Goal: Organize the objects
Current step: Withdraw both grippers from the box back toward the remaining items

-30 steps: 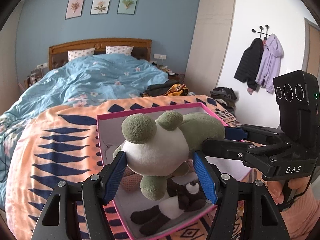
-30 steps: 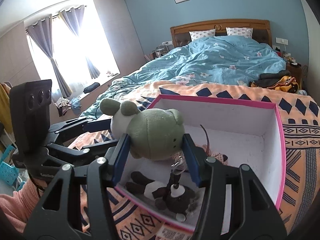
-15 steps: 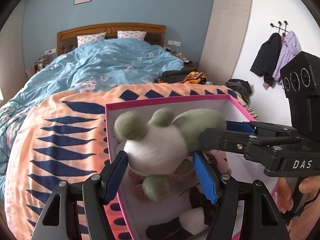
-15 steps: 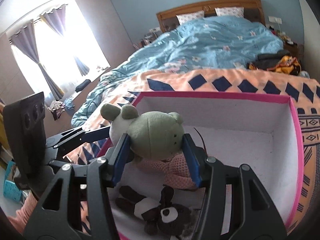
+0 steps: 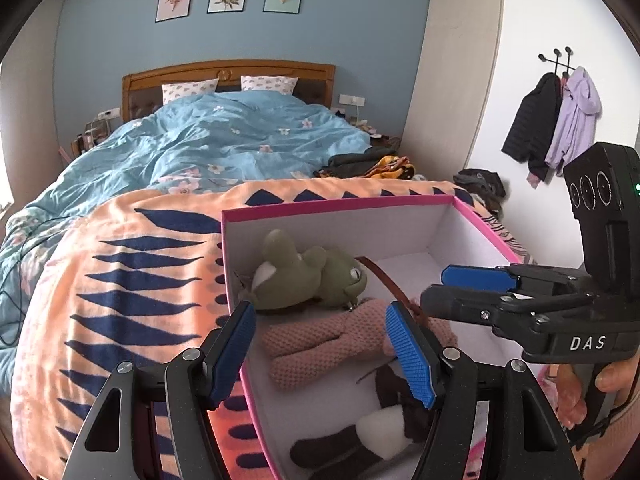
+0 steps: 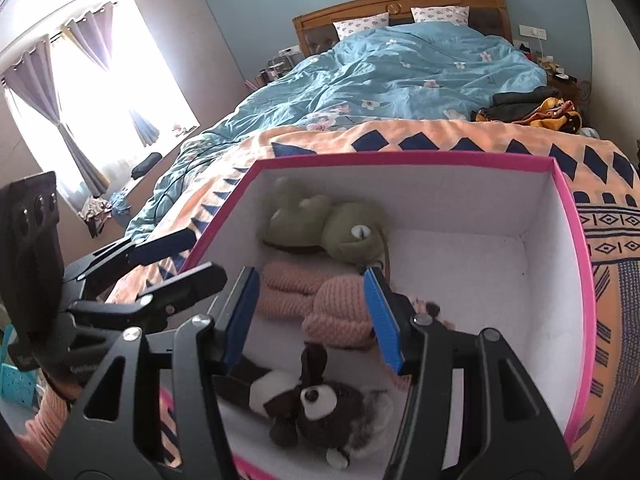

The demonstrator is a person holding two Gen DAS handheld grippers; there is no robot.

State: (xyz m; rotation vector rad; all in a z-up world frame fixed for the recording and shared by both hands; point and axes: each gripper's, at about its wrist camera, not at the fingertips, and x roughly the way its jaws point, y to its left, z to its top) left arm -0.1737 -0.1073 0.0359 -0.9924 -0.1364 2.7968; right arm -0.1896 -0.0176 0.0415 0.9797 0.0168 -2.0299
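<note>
Hiding dark plush [image 5: 384, 432] behind tool [image 5: 320, 352]

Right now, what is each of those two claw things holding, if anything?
Left gripper: open, holding nothing.
Right gripper: open, holding nothing; the green plush toy lies in the box.

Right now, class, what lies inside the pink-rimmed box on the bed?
Inside the box lie three soft toys: a green plush by the far wall, a pink knitted toy in the middle, and a dark brown-and-white plush nearest. The gripper fingers cover parts of them.
</note>
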